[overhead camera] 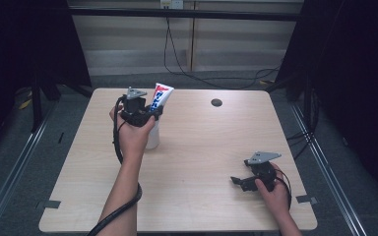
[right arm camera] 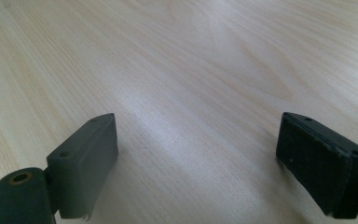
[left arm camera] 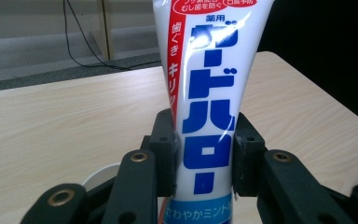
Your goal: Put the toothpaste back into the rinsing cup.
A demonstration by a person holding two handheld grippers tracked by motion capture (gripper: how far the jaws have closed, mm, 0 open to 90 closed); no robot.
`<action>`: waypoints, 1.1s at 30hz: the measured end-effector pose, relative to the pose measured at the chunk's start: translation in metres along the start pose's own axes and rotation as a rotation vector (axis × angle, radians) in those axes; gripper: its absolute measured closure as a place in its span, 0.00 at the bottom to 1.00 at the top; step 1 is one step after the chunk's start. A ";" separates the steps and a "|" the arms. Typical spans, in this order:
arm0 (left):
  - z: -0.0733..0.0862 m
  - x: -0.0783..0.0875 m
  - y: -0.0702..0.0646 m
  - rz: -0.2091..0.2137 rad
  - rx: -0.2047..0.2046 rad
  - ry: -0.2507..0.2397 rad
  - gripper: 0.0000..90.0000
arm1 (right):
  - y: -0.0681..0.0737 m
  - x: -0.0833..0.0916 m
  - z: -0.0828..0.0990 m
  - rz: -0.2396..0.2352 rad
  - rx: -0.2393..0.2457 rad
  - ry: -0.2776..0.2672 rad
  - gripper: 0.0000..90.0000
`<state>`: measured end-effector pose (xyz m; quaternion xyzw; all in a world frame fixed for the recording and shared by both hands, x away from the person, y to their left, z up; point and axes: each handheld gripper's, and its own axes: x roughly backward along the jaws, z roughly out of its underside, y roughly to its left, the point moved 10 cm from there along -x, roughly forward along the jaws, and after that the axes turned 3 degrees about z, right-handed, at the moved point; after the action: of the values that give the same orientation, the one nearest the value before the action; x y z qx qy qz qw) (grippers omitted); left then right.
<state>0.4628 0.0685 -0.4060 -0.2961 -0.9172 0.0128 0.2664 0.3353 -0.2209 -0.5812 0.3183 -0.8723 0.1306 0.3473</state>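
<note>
- Toothpaste tube [overhead camera: 160,96] — white, with blue lettering and a red stripe down one side — is standing upright over the far left part of the table [overhead camera: 202,147], its flat crimped end pointing up.
- The left gripper [overhead camera: 150,114] is clamping the tube across its middle; in the left gripper view the two black jaws are pressing against either side of the tube [left arm camera: 209,116], closed down to the tube's width.
- The person's left hand [overhead camera: 133,132] is wrapping around that gripper's body, the forearm coming in from the near edge and a black cable trailing along it.
- A white round object [overhead camera: 152,140] is sitting just below the tube, partly hidden by the hand; whether it is a cup or the tube's own cap cannot be told.
- The right gripper [overhead camera: 238,182] is resting low over the near right part of the table, held by the right hand [overhead camera: 275,189].
- In the right gripper view its jaws are standing wide apart over bare wood — nothing between them.
- A small dark round hole [overhead camera: 216,102] is showing in the tabletop near the far edge.
</note>
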 end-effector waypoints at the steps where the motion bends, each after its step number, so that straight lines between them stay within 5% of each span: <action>1: 0.000 -0.001 0.002 -0.003 0.002 -0.003 0.75 | 0.000 0.000 0.000 0.000 0.000 0.000 0.14; 33: 0.011 -0.036 0.037 -0.080 0.045 0.009 0.74 | 0.000 0.000 0.000 -0.001 0.000 0.001 0.13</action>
<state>0.5016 0.0810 -0.4397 -0.2530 -0.9266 0.0215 0.2773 0.3353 -0.2206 -0.5812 0.3186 -0.8720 0.1306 0.3479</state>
